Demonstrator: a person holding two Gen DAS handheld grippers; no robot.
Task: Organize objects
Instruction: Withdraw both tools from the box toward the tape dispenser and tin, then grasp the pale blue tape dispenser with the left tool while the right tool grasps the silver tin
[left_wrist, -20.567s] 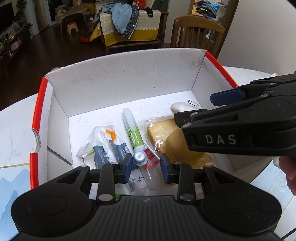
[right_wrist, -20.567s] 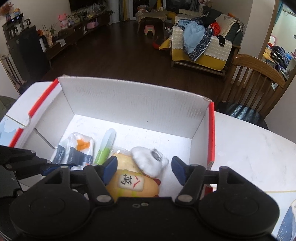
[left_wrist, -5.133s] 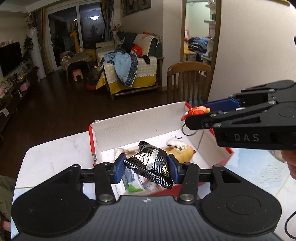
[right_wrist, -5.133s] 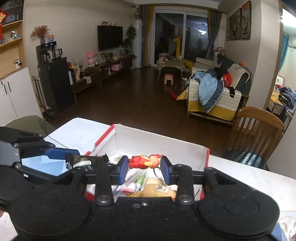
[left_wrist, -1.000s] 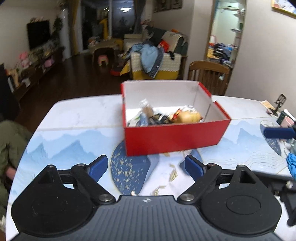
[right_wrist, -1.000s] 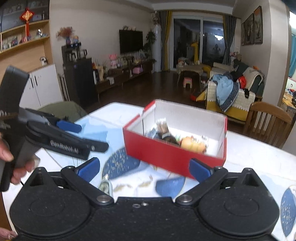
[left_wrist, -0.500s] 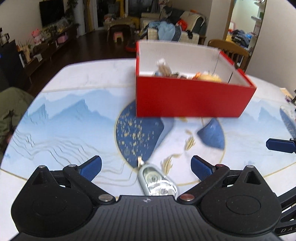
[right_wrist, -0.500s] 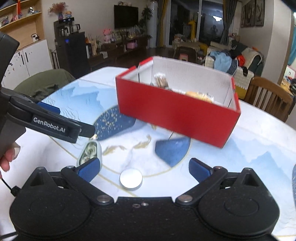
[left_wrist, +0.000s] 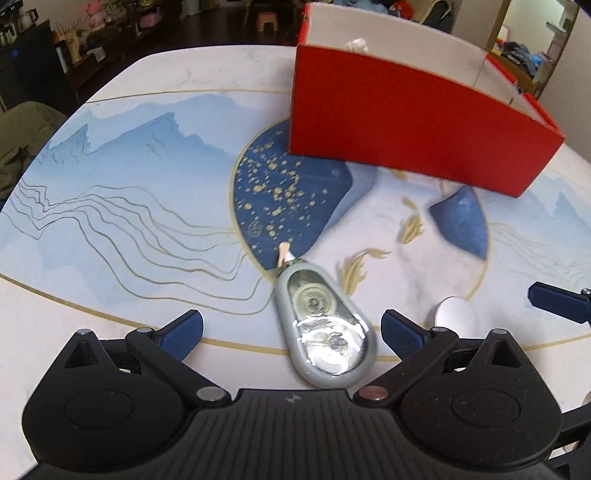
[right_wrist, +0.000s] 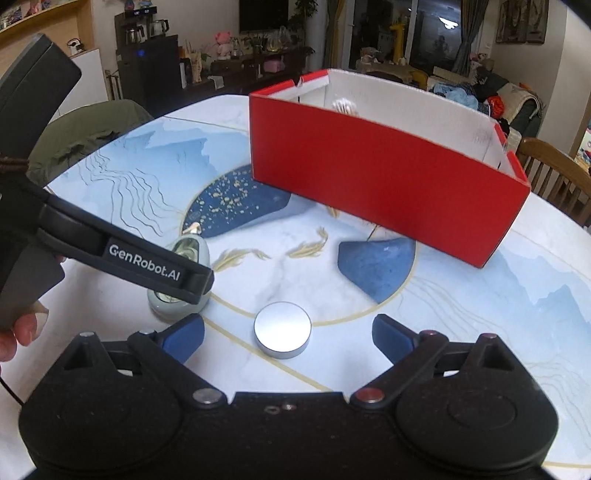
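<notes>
Hovering both grippers over last two loose items, one each.
Left gripper (left_wrist: 291, 330) gaping wide, one teardrop tape dispenser (left_wrist: 325, 325) lying between jaws, untouched; right gripper (right_wrist: 288, 338) closing, one round silver tin (right_wrist: 282, 328) between jaws, not pinched. Probably light, hard, slick: pinching across narrow sides, tin at rim. One red box (right_wrist: 388, 184) beyond jaws.
</notes>
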